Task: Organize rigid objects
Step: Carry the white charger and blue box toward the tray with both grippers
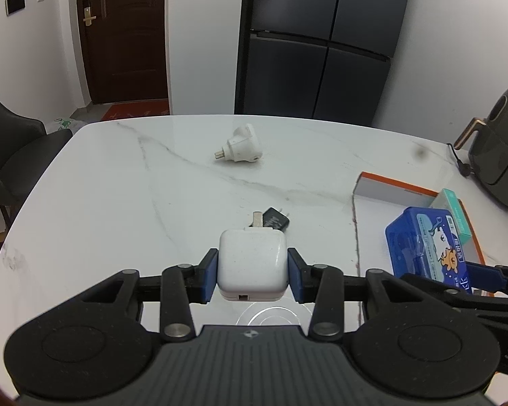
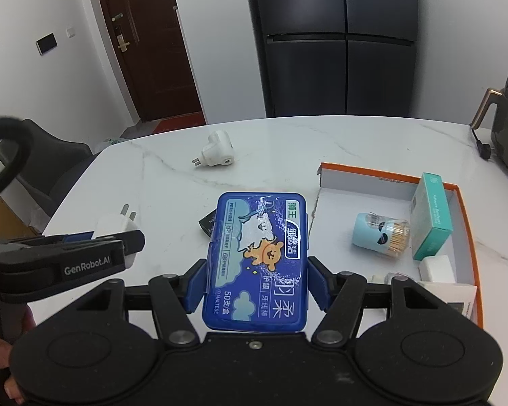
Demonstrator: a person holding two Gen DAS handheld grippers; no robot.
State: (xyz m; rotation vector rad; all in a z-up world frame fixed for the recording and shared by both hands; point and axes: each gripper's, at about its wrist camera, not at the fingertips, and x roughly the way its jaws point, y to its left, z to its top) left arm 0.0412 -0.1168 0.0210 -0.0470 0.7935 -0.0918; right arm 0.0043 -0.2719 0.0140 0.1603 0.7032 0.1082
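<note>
Now, with the left gripper (image 1: 253,275) clamped on the white charger (image 1: 252,265) and the right gripper (image 2: 255,282) clamped on the blue floss box (image 2: 259,260), both above the worktop (image 1: 118,203), carry each level rightward into the orange-rimmed tray (image 2: 465,209), clear of the toothpick jar (image 2: 382,238).

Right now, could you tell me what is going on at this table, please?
A person is tidying small items with two handheld grippers. The left gripper is clamped on a white charger, held above the table. The right gripper grips a blue floss box. An orange-edged tray on the right already holds a teal box and a toothpick jar. A white plug and a black adapter lie on the table.
</note>
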